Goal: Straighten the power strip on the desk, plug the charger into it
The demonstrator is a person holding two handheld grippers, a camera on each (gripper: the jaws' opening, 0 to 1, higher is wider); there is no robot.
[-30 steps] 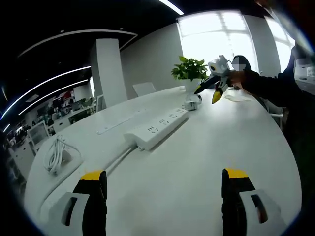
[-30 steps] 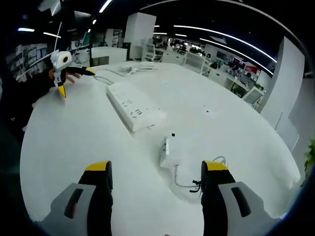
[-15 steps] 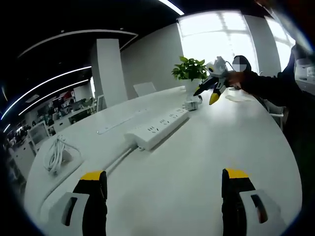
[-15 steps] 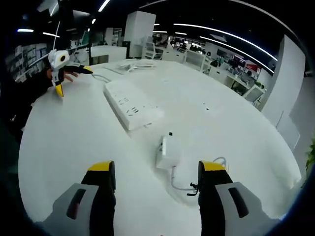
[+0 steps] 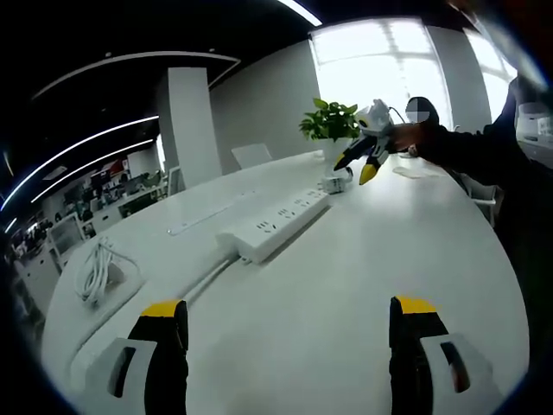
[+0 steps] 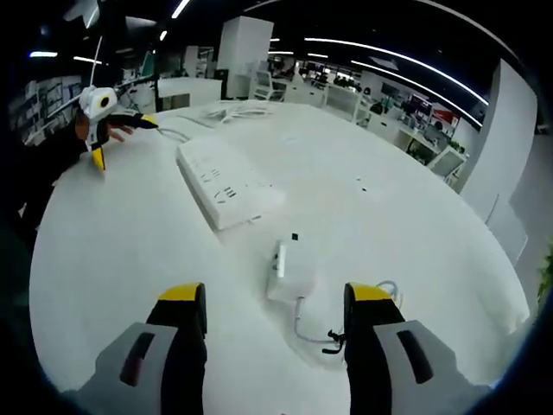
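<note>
The white power strip (image 5: 276, 226) lies at an angle on the white desk (image 5: 363, 285), well ahead of my left gripper (image 5: 289, 322), which is open with nothing between its jaws. The small white charger (image 6: 289, 268) lies flat with its thin cable (image 6: 313, 327) curling beside it. My right gripper (image 6: 275, 304) is open just short of it, the jaws on either side of its near end. The strip (image 6: 226, 177) lies beyond the charger. From the left gripper view, the right gripper (image 5: 359, 164) hovers over the charger (image 5: 335, 183). The left gripper (image 6: 121, 138) appears far left.
A potted plant (image 5: 331, 121) stands behind the charger at the desk's far end. A coiled white cable (image 5: 97, 270) rests near the left edge, and the strip's cord (image 5: 207, 281) runs toward it. A person's dark sleeve (image 5: 471, 149) reaches in from the right.
My right gripper has moved forward and down toward the charger, which now sits closer to its jaws. The left gripper has stayed still.
</note>
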